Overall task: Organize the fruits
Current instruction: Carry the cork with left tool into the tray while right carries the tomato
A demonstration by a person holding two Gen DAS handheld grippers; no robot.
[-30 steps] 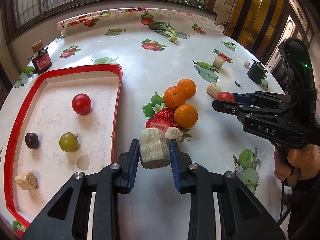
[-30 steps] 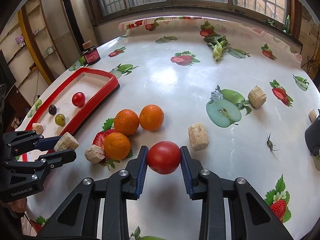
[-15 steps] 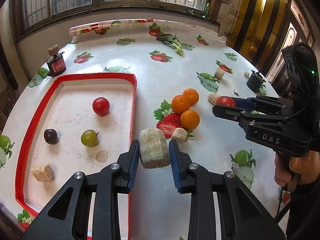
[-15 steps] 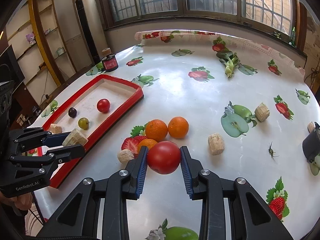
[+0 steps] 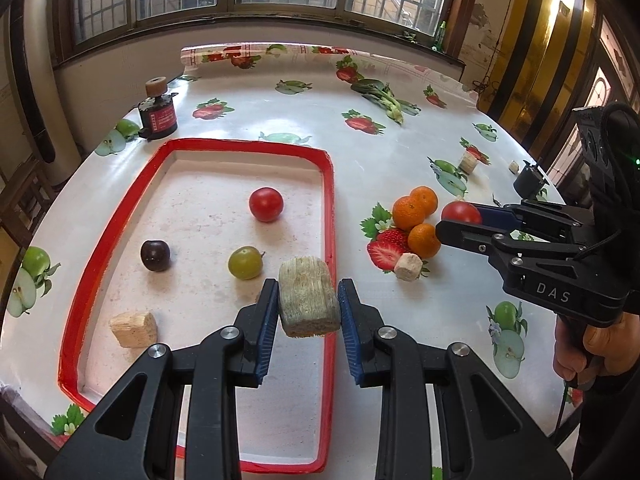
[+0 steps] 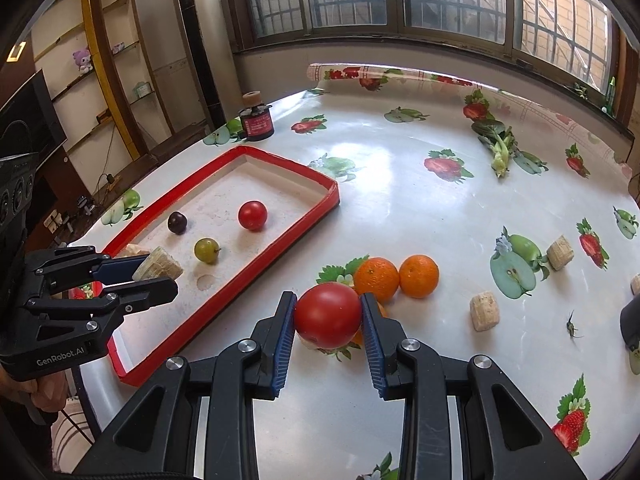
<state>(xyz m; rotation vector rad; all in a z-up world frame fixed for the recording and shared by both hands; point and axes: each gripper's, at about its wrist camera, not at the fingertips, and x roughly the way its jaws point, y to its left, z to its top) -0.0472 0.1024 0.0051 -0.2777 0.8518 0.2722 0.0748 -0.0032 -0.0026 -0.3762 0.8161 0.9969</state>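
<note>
1. Between the jaws of the left gripper (image 5: 308, 306) a pale cut block (image 5: 308, 298) is clamped by its two side faces; it is held above the near right edge of the red-rimmed tray (image 5: 329, 216), with the rim just beneath the right jaw.
2. Between the jaws of the right gripper (image 6: 328, 320) a red tomato (image 6: 328, 315) is gripped at its widest part; ahead of the jaws and just beyond them three oranges (image 6: 418, 275) are grouped on the table (image 6: 400, 200), outside the tray.
3. Ahead of the left jaws, inside the tray, a second tomato (image 5: 266, 204), a green fruit (image 5: 245, 263), a dark plum (image 5: 155, 255) and another pale block (image 5: 134, 329) are seen.
4. A release at this spot is judged risky; the block could land on the rim and tip outward onto the table.
5. The tomato is round and smooth; if dropped from height it could roll, knock the fruit already placed, or be bruised by an over-tight squeeze.
6. Both grippers are aimed at one tray; a collision is possible if they are brought in together.
</note>
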